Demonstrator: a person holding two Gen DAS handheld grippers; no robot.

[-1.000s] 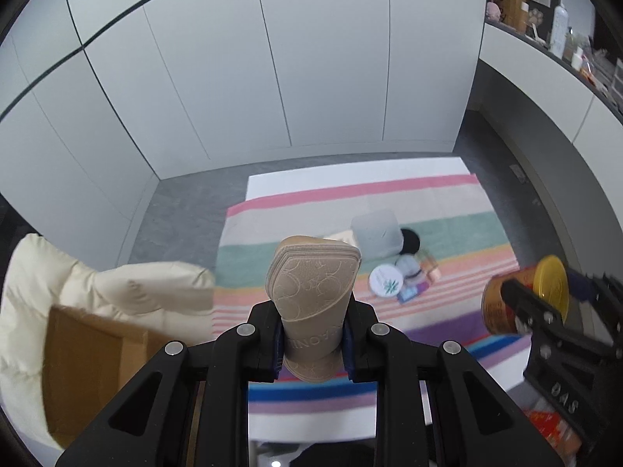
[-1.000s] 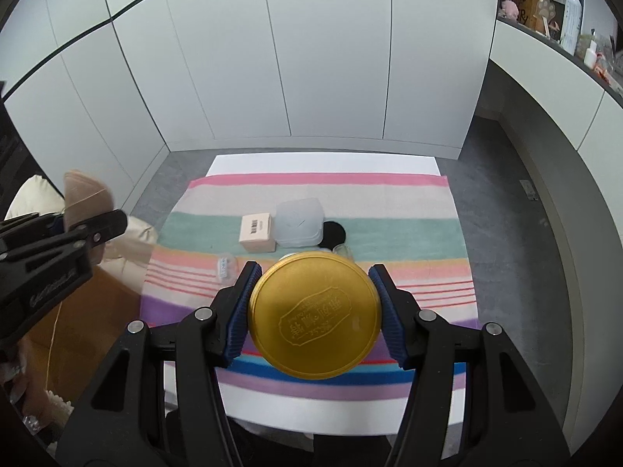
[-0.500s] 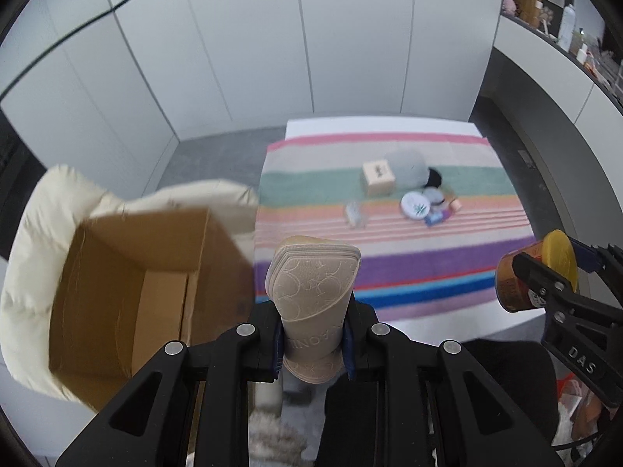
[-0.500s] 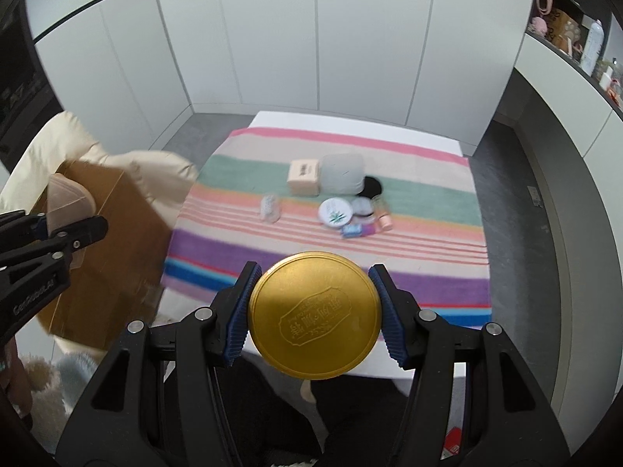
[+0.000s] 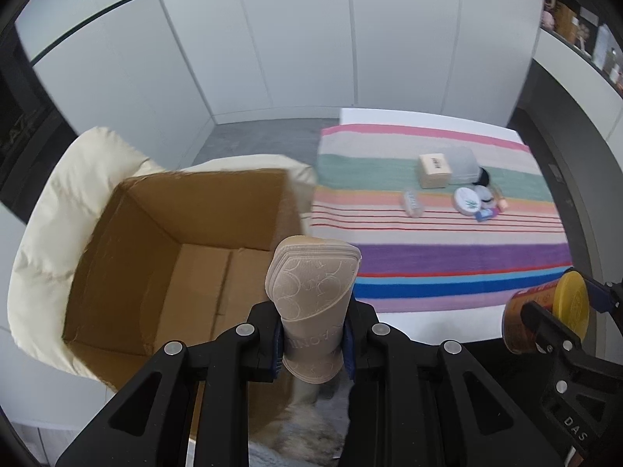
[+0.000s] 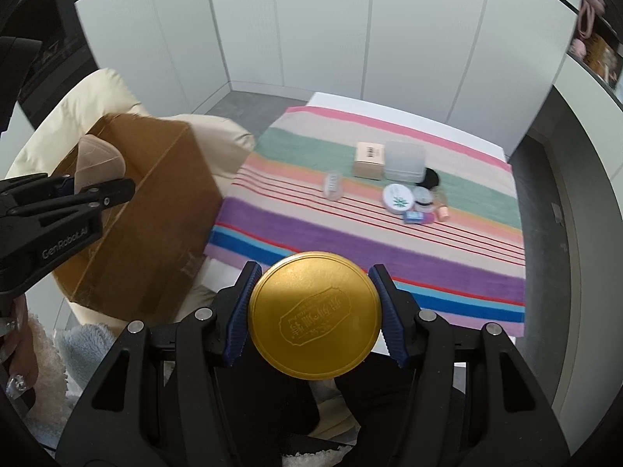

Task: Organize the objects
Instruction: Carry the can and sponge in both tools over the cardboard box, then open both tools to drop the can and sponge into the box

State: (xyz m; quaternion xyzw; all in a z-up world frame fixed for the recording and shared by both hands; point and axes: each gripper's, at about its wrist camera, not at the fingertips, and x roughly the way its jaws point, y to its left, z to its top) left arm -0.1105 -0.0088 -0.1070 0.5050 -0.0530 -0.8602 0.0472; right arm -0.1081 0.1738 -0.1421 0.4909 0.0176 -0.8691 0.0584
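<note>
Table [image 6: 502, 150]: mostly covered by a striped cloth [image 5: 459, 249]; only white edges show. Its near edge is cut off by the grippers in both views.

Cushion [image 5: 43, 233]: cream, padded, left of the table; largely hidden under the box.

Box [image 5: 163, 257]: cardboard, open at the top, seated on the cushion just beside the table. The floor of the box is visible from the left wrist; its near corner is hidden by the gripper.

Left gripper [image 5: 311, 344]: held above the near right corner of the box, pointing forward. Jaws closed narrowly on a stack of beige insoles [image 5: 311, 292], which stand upright; the lower ends are hidden.

Right gripper [image 6: 313, 321]: held off the near table edge, to the right of the left one. Jaws spread wide, clamped on a tin [image 6: 314, 317] with a gold lid; the lid text is too small to read.

Small items [image 6: 397, 186]: carton, clear case and jars clustered at the far part of the cloth; details blurred.
</note>
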